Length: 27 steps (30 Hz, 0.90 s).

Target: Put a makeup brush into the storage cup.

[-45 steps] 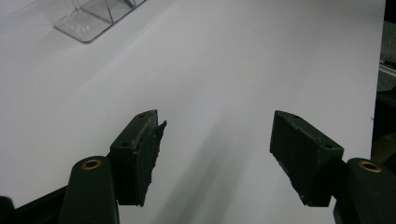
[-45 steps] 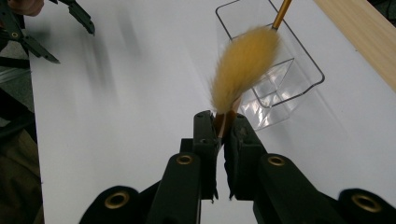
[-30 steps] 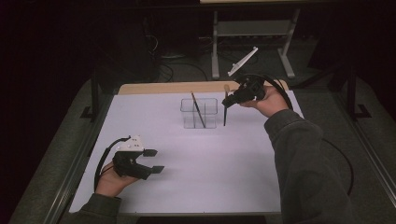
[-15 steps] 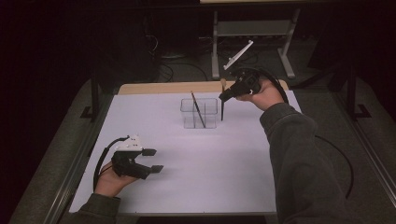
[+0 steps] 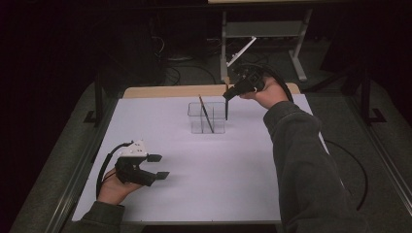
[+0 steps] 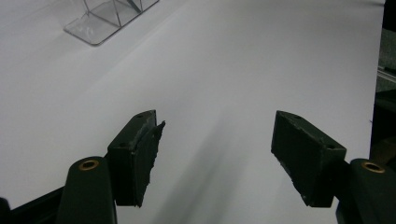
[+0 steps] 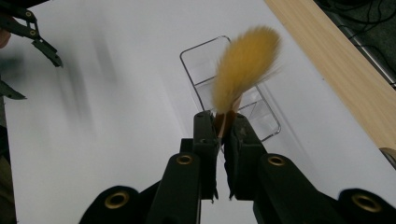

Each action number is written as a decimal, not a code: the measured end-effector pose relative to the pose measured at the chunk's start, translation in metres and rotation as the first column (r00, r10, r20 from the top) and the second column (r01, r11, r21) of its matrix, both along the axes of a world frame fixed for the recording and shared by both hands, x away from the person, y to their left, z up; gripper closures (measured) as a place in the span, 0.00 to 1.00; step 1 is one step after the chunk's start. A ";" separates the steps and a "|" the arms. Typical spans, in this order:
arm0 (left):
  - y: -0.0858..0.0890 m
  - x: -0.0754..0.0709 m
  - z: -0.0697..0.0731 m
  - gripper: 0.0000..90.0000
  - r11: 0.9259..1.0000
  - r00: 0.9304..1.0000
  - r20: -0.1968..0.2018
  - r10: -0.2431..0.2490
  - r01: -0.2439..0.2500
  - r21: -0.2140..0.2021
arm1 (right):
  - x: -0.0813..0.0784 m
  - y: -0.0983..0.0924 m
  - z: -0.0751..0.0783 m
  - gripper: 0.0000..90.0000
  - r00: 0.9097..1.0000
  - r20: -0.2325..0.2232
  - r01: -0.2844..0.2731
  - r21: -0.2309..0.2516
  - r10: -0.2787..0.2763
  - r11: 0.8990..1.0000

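No text, label, brand, number or sign can be read anywhere in these views. The white table surface and the clear container carry no legible markings, and neither do the grippers

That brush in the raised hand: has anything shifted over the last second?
The right gripper, shut on the brush, drifted slightly away from the person and leftward, toward the clear holder. The left gripper stayed open and resting in place; the holder and the brush standing inside did not move.
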<state>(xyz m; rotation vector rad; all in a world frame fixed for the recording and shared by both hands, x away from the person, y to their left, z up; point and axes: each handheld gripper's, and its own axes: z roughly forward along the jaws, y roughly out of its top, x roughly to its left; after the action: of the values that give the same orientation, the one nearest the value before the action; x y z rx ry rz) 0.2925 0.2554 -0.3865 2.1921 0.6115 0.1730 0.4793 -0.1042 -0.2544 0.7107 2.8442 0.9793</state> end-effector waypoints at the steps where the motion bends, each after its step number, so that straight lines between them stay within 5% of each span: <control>1: 0.000 0.000 0.000 0.35 1.000 1.000 -0.003 0.001 -0.001 0.001 | 0.001 0.001 0.000 0.92 1.000 -0.001 -0.001 0.002 0.001 1.000; 27: 0.003 0.000 0.002 0.34 1.000 1.000 0.001 0.005 -0.005 -0.018 | 0.027 0.019 0.000 0.92 1.000 0.008 0.030 -0.011 -0.030 1.000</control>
<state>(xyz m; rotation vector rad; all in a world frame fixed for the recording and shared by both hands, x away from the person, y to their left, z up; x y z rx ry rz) 0.2922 0.2581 -0.3850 2.1737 0.6160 0.1706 0.5065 -0.0853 -0.2541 0.7438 2.8213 0.9599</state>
